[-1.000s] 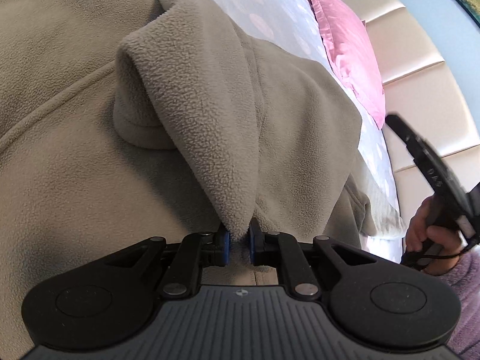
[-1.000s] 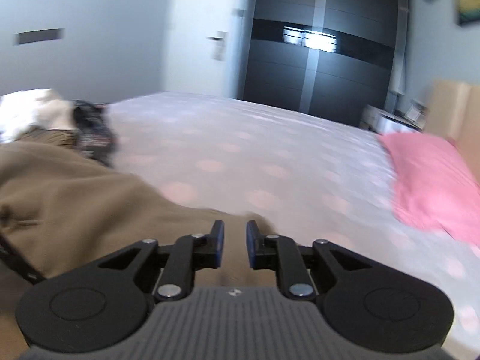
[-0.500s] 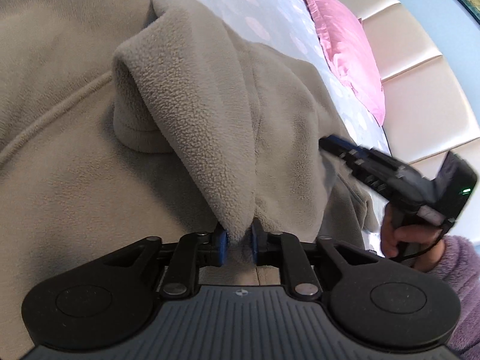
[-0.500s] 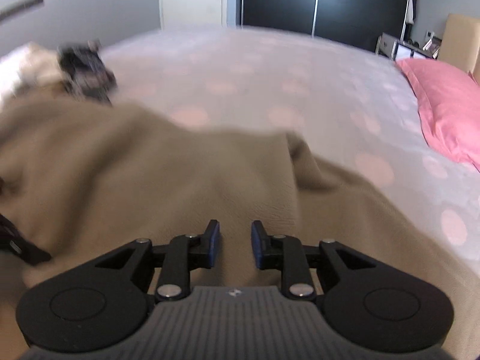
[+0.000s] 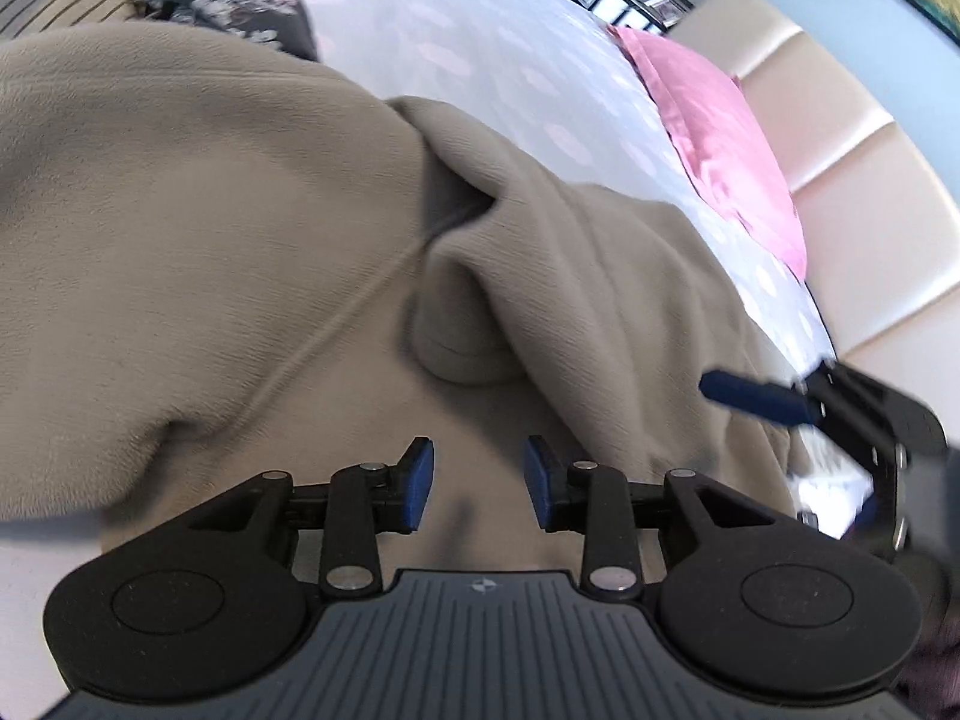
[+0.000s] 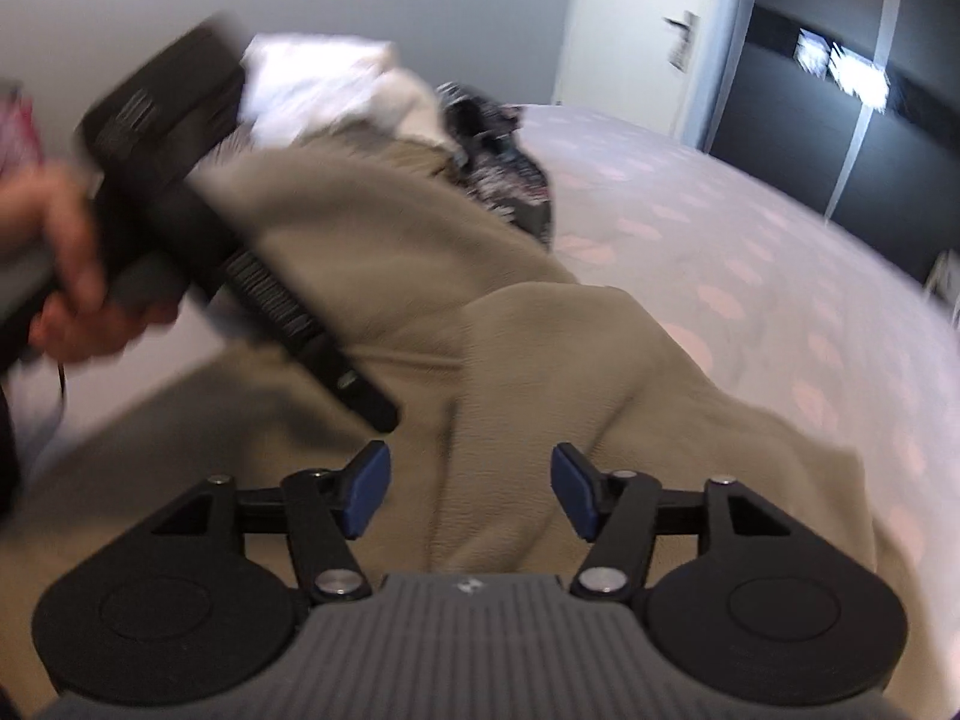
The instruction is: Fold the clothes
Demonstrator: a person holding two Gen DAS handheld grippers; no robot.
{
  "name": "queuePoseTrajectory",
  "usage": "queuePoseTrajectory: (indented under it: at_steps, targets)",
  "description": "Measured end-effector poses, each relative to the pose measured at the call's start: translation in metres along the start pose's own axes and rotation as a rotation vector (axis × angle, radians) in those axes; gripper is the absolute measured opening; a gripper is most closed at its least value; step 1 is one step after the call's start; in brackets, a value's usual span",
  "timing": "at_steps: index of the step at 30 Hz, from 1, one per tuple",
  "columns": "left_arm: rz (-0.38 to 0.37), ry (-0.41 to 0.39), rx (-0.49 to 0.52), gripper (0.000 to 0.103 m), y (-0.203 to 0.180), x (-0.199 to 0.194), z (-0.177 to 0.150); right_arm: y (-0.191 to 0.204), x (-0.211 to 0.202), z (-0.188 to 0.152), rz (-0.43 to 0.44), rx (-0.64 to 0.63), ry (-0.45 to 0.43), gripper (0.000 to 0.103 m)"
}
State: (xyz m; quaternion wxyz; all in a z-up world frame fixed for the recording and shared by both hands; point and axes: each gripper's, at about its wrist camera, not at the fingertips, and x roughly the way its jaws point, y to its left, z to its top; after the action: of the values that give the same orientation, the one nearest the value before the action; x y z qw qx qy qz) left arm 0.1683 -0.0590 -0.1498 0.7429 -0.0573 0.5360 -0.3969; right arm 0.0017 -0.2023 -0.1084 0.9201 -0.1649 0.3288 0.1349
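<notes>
- A bedroom: the bed [image 5: 480, 30] wears a pale spotted cover, headboard [image 5: 840, 180] at the right.
- Left of the pink pillow [image 5: 720, 132], the beige fleece [image 5: 210, 240] lies spread on the bed.
- The left gripper [image 5: 477, 483], jaws just opening, has released the fleece.
- The right gripper [image 6: 471, 492], jaws just widening, hangs empty above the fleece.

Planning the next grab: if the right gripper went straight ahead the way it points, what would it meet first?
Most likely the beige fleece: the right gripper, jaws just opened and empty, points down at its raised fold. Depth is hard to judge.
</notes>
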Motion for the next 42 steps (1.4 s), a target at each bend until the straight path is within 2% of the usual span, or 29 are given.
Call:
queuePoseTrajectory:
  at_steps: [3, 5, 7, 8, 9, 10, 12, 15, 17, 21, 24, 28, 30, 32, 34, 37, 40, 42]
  targets:
    - [-0.030, 0.003, 0.019, 0.026, 0.001, 0.009, 0.006, 0.025, 0.017, -0.001, -0.093, -0.144, 0.049, 0.063]
    - [-0.053, 0.012, 0.032, 0.024, -0.001, 0.015, 0.008, 0.030, 0.025, -0.006, -0.139, -0.189, 0.083, 0.059]
    - [-0.062, 0.022, 0.040, 0.021, -0.002, 0.025, 0.011, 0.028, 0.028, -0.010, -0.160, -0.185, 0.110, 0.045]
    - [-0.059, 0.022, 0.045, 0.021, -0.002, 0.030, 0.013, 0.025, 0.028, -0.011, -0.166, -0.177, 0.121, 0.032]
    - [-0.056, 0.023, 0.051, 0.021, -0.003, 0.034, 0.015, 0.021, 0.027, -0.012, -0.161, -0.156, 0.125, 0.026]
    - [-0.052, 0.025, 0.058, 0.019, -0.003, 0.038, 0.016, 0.017, 0.025, -0.011, -0.151, -0.130, 0.123, 0.024]
    - [-0.026, 0.019, 0.078, 0.017, -0.004, 0.045, 0.018, 0.009, 0.020, -0.009, -0.138, -0.088, 0.119, 0.012]
    - [0.026, -0.013, 0.092, 0.015, -0.004, 0.051, 0.022, 0.002, 0.011, -0.006, -0.112, -0.038, 0.112, 0.009]
    - [0.050, -0.053, 0.097, 0.012, -0.003, 0.054, 0.024, 0.000, 0.005, -0.005, -0.098, -0.015, 0.107, 0.009]
    - [0.120, -0.207, 0.120, 0.007, -0.003, 0.047, 0.033, 0.003, 0.002, -0.007, -0.075, -0.028, 0.106, 0.008]
    - [0.126, -0.235, 0.102, 0.007, 0.003, 0.042, 0.039, 0.005, 0.008, -0.011, -0.056, -0.037, 0.110, 0.008]
    - [0.217, -0.268, 0.067, 0.007, 0.013, 0.025, 0.038, 0.010, 0.028, -0.020, -0.020, -0.071, 0.151, 0.009]
    - [0.245, -0.296, 0.029, 0.007, 0.017, 0.010, 0.041, 0.017, 0.033, -0.026, -0.003, -0.106, 0.167, 0.024]
    - [0.262, -0.324, 0.005, 0.007, 0.010, 0.002, 0.046, 0.021, 0.031, -0.028, 0.000, -0.142, 0.167, 0.033]
    - [0.255, -0.348, 0.003, 0.007, 0.000, -0.004, 0.053, 0.018, 0.018, -0.025, 0.003, -0.140, 0.143, 0.038]
    - [0.206, -0.377, 0.065, 0.007, -0.023, -0.019, 0.051, -0.003, -0.010, -0.016, 0.014, -0.052, 0.055, 0.041]
    - [0.160, -0.381, 0.148, 0.007, -0.048, -0.011, 0.058, -0.029, -0.037, -0.010, -0.046, 0.057, -0.052, 0.042]
    - [0.148, -0.373, 0.206, 0.007, -0.062, -0.003, 0.053, -0.046, -0.043, -0.011, -0.139, 0.107, -0.080, 0.040]
